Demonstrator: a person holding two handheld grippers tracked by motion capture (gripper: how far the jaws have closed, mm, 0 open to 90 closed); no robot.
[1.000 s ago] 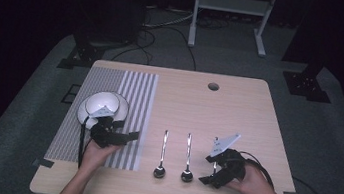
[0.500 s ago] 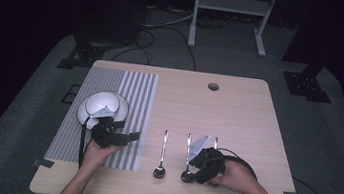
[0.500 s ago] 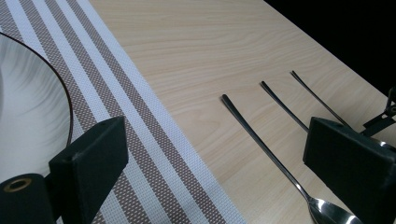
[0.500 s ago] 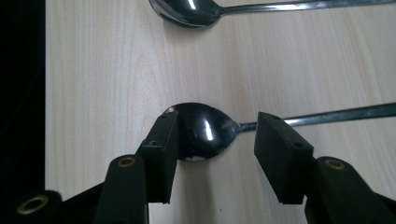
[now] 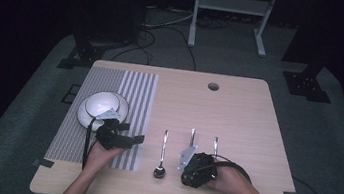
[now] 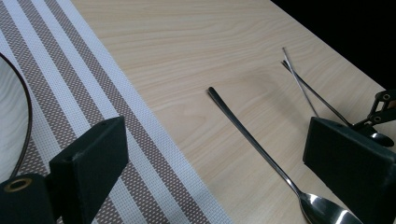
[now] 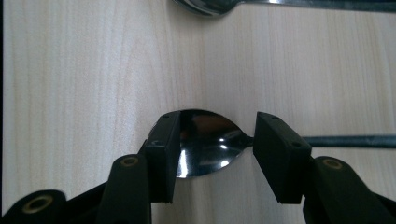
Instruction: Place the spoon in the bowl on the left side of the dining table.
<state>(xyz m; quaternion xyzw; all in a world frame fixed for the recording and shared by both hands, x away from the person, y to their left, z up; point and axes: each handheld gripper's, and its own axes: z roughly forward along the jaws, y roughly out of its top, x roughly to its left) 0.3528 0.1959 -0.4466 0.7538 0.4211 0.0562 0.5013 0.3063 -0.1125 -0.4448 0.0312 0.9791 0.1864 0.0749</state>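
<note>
Three metal utensils lie side by side on the wooden table (image 5: 248, 117). The left spoon (image 5: 162, 156) (image 6: 252, 140) lies free. My right gripper (image 5: 186, 172) (image 7: 218, 122) sits low over the bowl of the middle spoon (image 5: 192, 137) (image 7: 210, 144). Its jaws have just been closing and now hold that bowl end to end, one pad at the tip and one at the neck. The third utensil (image 5: 215, 144) lies just right of it. My left gripper (image 5: 131, 133) (image 6: 217, 128) hovers open over the striped placemat (image 5: 135, 92) with nothing between its jaws.
A white bowl (image 5: 103, 108) (image 6: 9, 121) stands on the placemat, close behind the left gripper. A round cable hole (image 5: 213, 86) is in the far part of the table. A black cable loops around the right hand. The floor around the table is dark.
The right gripper has slid left from the rightmost utensil onto the middle spoon's bowl, and its jaws have closed. The left gripper has stayed put.
</note>
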